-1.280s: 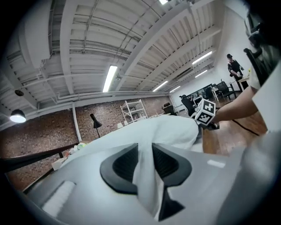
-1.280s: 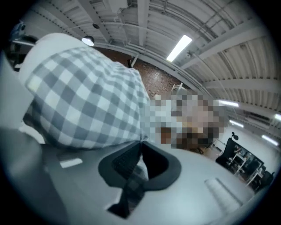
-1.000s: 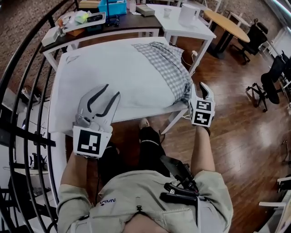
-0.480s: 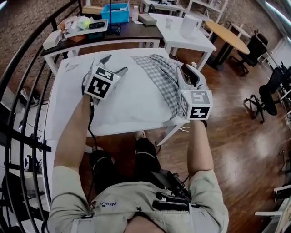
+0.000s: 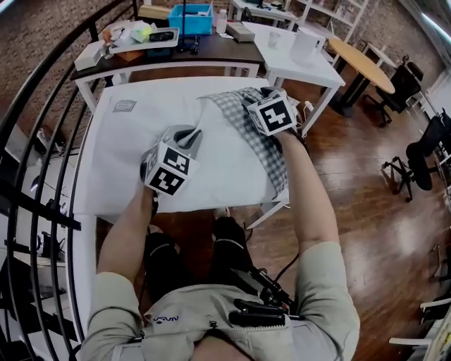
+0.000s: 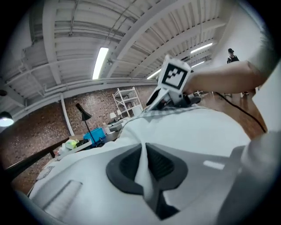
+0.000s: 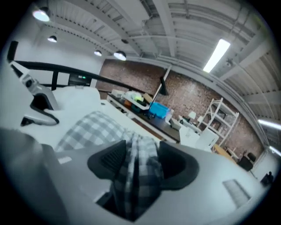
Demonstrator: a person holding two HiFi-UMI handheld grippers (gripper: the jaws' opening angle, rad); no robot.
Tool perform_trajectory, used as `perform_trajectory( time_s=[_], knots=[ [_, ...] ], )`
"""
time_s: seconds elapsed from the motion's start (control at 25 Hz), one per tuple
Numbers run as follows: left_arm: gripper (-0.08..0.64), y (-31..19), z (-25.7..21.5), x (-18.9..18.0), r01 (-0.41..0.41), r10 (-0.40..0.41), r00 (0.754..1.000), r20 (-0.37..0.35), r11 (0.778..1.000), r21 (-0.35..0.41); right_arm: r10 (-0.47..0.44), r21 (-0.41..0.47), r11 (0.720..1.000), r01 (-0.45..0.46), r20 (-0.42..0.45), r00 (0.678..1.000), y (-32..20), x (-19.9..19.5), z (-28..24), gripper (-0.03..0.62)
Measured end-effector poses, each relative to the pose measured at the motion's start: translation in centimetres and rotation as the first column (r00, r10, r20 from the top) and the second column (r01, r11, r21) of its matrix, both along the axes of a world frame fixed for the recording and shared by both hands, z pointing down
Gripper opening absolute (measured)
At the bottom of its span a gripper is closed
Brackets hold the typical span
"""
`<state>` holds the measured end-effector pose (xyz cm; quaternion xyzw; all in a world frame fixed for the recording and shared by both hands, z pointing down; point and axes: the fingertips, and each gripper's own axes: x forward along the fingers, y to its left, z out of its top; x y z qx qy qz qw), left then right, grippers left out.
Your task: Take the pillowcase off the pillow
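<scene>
**Head view.** Beyond both grippers stands a dark desk (image 5: 176, 60) carrying a blue bin (image 5: 192, 17). A white table (image 5: 299, 60) and a round wooden table (image 5: 359, 60) lie beyond the right gripper (image 5: 259, 97). A black railing (image 5: 42, 141) runs outboard of the left gripper (image 5: 190, 134). Only white bedding lies between the two grippers. The pillow (image 5: 218, 158) lies flat on the white counter (image 5: 113, 209), its long axis running from the left gripper's side to the right gripper's side. The pillowcase (image 5: 266, 148), grey-and-white checked, covers the end under the right gripper as a rumpled band running from the person's side to the far edge.

**Left gripper view.** The jaws have just been closing and now stand together, pinching a thin upright fold of white pillow fabric between the pads. Ahead and to the right, the right gripper sits on the checked cloth at the pillow's crest, with the person's forearm (image 6: 219, 81) behind it. Ahead and to the left are the blue bin and a black desk lamp (image 6: 83, 116).

**Right gripper view.** The jaws have just been opening and stand wide apart. A bunched ridge of checked pillowcase rises between the pads without being clamped. More checked cloth spreads ahead and to the left, and the dark desk lies beyond it.
</scene>
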<state>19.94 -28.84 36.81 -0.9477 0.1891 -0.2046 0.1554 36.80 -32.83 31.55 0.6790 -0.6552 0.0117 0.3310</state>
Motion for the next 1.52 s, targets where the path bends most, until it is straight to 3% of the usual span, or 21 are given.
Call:
perform_trajectory(
  time_s=[0.08,0.16,0.28,0.44,0.6,0.72,0.88,0.92,1.08,1.16,1.24,1.4,1.52],
  knots=[
    [0.014,0.9,-0.9,-1.2,0.007,-0.006,0.999,-0.051,1.0,0.029,0.012,-0.076,0.997,-0.013,-0.012,1.0,-0.5,-0.1,1.5,0.221],
    [0.012,1.7,-3.0,-2.6,0.01,-0.003,0.993,-0.117,0.998,0.055,0.026,-0.068,0.997,-0.03,-0.062,0.998,-0.7,-0.2,1.0,0.02],
    [0.012,2.2,-6.7,-5.1,0.032,-0.014,0.973,-0.23,0.997,0.076,0.042,0.032,0.999,-0.037,-0.182,0.982,-1.4,0.2,-2.4,0.012],
    [0.012,2.6,-10.7,-7.6,0.051,-0.02,0.944,-0.328,0.995,0.084,0.155,0.114,0.984,-0.135,-0.188,0.97,-1.9,4.0,-5.1,0.012],
    [0.012,3.2,-11.6,-8.7,0.055,-0.019,0.94,-0.342,0.994,0.096,0.278,0.152,0.957,-0.249,-0.219,0.935,-2.4,7.9,-5.4,0.011],
    [0.012,2.6,-11.5,-9.4,0.074,-0.041,0.938,-0.344,0.994,0.081,0.365,0.152,0.928,-0.339,-0.194,0.911,-2.2,10.8,-4.0,0.011],
    [0.012,-0.1,-10.1,-10.4,0.136,-0.114,0.938,-0.328,0.99,0.043,0.503,0.079,0.865,-0.496,-0.132,0.854,0.8,16.6,1.8,0.011],
    [0.012,-1.0,-9.7,-10.6,0.152,-0.133,0.938,-0.319,0.988,0.035,0.511,0.055,0.86,-0.508,-0.108,0.853,1.8,17.6,3.4,0.011],
    [0.018,-4.9,-7.5,-9.8,0.19,-0.175,0.953,-0.247,0.981,0.04,0.454,0.039,0.889,-0.456,0.048,0.889,3.6,17.8,7.0,0.012],
    [0.079,-5.8,-7.2,-8.9,0.201,-0.181,0.959,-0.219,0.977,0.074,0.424,0.056,0.899,-0.433,0.131,0.896,4.0,17.2,7.3,0.035],
    [0.148,-5.0,-8.1,-8.5,0.198,-0.168,0.962,-0.217,0.973,0.122,0.353,0.109,0.919,-0.379,0.199,0.914,4.4,15.8,5.9,0.102],
    [0.242,1.8,-9.7,-8.8,0.081,-0.046,0.976,-0.214,0.984,0.161,0.16,0.247,0.943,-0.224,0.255,0.954,8.0,9.6,1.6,0.126],
    [0.28,9.1,-7.7,-9.4,-0.046,0.073,0.991,-0.11,0.973,0.228,0.055,0.306,0.942,-0.14,0.271,0.961,12.9,4.3,0.4,0.131]
  ],
)
